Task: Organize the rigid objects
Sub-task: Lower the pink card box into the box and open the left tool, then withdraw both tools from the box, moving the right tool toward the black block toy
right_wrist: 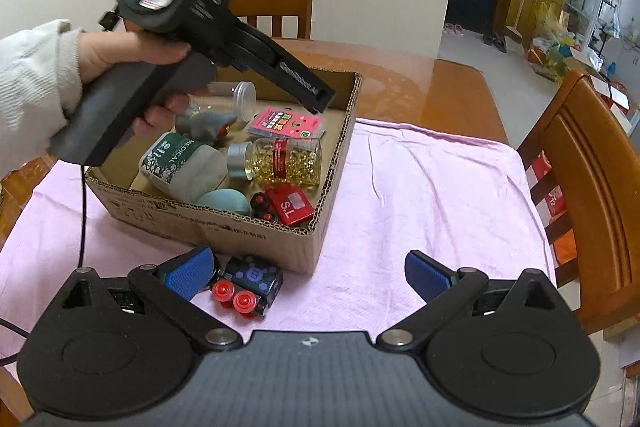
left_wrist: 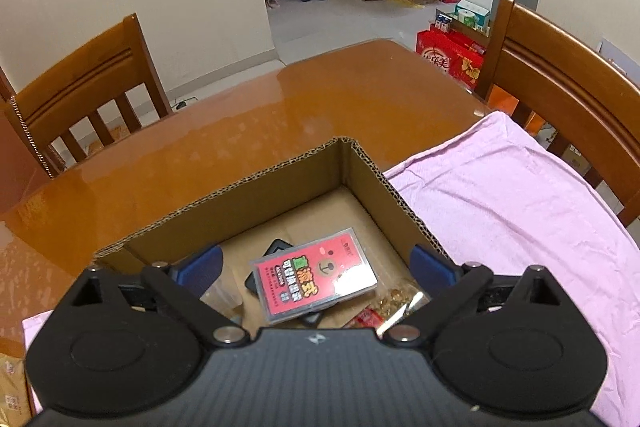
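Observation:
A cardboard box [right_wrist: 320,227] stands on a pink cloth [right_wrist: 420,187] and holds several rigid items: a red card pack [left_wrist: 314,277], a jar of yellow capsules [right_wrist: 280,161], a green-white bottle [right_wrist: 180,163], a red toy car [right_wrist: 288,205]. My left gripper [left_wrist: 316,267] is open and empty above the box's far end; it also shows in the right wrist view [right_wrist: 320,95]. My right gripper [right_wrist: 308,275] is open and empty over the cloth. A dark toy train with red wheels [right_wrist: 248,285] lies on the cloth by its left finger.
The wooden table [left_wrist: 240,131] has chairs at the left [left_wrist: 80,91] and right [left_wrist: 560,87]. The box's near wall [right_wrist: 200,223] stands just beyond the train. Pink cloth lies to the right of the box.

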A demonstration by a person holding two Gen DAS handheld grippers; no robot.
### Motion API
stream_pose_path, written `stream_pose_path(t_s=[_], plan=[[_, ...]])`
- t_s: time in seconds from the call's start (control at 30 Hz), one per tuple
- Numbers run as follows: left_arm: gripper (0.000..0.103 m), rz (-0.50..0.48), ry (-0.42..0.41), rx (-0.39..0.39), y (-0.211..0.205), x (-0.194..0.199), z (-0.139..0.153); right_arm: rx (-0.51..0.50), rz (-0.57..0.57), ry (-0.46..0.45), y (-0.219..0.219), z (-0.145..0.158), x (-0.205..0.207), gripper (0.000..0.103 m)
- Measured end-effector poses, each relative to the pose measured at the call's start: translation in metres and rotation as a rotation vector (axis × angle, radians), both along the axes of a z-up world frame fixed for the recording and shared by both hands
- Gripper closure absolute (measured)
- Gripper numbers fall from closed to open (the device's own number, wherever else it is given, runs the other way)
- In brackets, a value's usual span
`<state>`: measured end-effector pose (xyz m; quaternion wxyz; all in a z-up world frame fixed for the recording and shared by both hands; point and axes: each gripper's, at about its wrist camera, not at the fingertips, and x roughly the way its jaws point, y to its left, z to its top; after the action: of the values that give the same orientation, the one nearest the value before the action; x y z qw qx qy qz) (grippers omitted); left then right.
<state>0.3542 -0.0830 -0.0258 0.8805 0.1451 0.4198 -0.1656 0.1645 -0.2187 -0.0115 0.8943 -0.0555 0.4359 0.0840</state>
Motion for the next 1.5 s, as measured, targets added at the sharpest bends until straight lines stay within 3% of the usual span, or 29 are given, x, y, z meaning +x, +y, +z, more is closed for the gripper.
stream_pose_path(t_s=[0.37,0.67,0.93,1.2,1.5], plan=[[0.003,0.034,-0.033,-0.054,0.028,-0.050,0.035,-0.001,0.010,0.046,0.003,-0.018,-0.008,0.000],[0.003,0.167,-0.056,-0.063,0.067,-0.111,0.038,0.060,-0.036,0.086,-0.002,-0.050,-0.011,0.000],[0.002,0.309,-0.055,-0.038,0.095,-0.162,0.010,0.095,-0.069,0.110,0.005,-0.072,-0.002,0.000],[0.002,0.445,0.016,-0.024,0.119,-0.185,-0.030,0.073,-0.060,0.098,0.030,-0.087,0.010,0.000],[0.002,0.444,0.069,-0.038,0.133,-0.190,-0.049,0.029,-0.105,0.082,0.045,-0.105,0.031,0.000]])
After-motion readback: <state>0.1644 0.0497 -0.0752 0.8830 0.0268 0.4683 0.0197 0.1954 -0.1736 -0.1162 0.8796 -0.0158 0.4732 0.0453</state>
